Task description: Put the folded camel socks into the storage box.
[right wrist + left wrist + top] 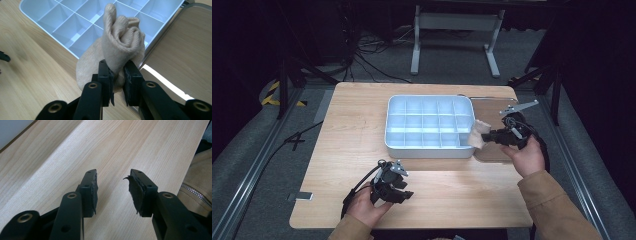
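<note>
Sock (120,47) pinched in right gripper (118,75) at centre frame, not yet in empty divided tray (430,122); left gripper (112,192) w/ jaws wide, holding nothing.

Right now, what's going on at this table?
A person works with a gripper in each hand. The right gripper is shut on a rolled beige sock, holding it at the near right corner of the white divided organizer tray, whose compartments look empty. A clear lid lies flat beside the tray on the right. The left gripper sits over bare wooden table at the near edge, jaws open and holding nothing.
</note>
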`<action>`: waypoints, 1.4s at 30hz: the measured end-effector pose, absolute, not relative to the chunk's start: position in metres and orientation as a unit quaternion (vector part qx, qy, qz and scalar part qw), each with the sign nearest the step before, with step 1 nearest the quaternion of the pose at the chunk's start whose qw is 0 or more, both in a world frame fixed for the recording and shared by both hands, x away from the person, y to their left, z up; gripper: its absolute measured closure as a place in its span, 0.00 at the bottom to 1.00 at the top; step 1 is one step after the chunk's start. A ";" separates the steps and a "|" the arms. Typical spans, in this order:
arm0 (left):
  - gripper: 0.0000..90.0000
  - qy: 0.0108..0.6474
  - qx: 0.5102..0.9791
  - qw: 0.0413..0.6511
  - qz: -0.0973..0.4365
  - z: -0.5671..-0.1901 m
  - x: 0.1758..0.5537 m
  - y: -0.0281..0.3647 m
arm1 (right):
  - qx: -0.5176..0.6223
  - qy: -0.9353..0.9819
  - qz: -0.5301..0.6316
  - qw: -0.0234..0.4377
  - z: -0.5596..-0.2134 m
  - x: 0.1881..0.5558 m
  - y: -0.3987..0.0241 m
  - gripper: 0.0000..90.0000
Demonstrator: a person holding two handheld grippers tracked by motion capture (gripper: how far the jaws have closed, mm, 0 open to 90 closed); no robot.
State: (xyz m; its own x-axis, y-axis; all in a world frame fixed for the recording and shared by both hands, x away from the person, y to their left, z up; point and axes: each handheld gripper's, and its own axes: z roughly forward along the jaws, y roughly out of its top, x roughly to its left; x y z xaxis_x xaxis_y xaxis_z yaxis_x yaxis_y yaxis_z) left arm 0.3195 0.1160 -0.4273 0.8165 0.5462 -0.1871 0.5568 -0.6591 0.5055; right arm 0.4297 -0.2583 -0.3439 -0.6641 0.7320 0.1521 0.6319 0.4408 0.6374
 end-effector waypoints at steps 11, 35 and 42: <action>0.65 0.308 0.910 0.278 -0.008 -0.428 0.317 0.120 | 0.412 0.856 0.303 0.074 -0.357 0.449 -0.244 0.87; 0.65 0.317 0.907 0.277 -0.009 -0.429 0.313 0.127 | 0.385 0.895 0.200 0.100 -0.388 0.471 -0.202 0.86; 0.65 0.316 0.907 0.277 -0.009 -0.429 0.314 0.126 | 0.386 0.900 0.179 0.096 -0.394 0.474 -0.194 0.86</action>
State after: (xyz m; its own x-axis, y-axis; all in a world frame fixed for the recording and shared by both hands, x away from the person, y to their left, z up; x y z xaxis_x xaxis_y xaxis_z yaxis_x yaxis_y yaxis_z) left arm 0.3139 0.1263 -0.4294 0.8005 0.5681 -0.1908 0.5778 -0.6471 0.4974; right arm 0.4745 -0.1943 -0.3936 -0.6844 0.7283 -0.0344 0.6596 0.6385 0.3966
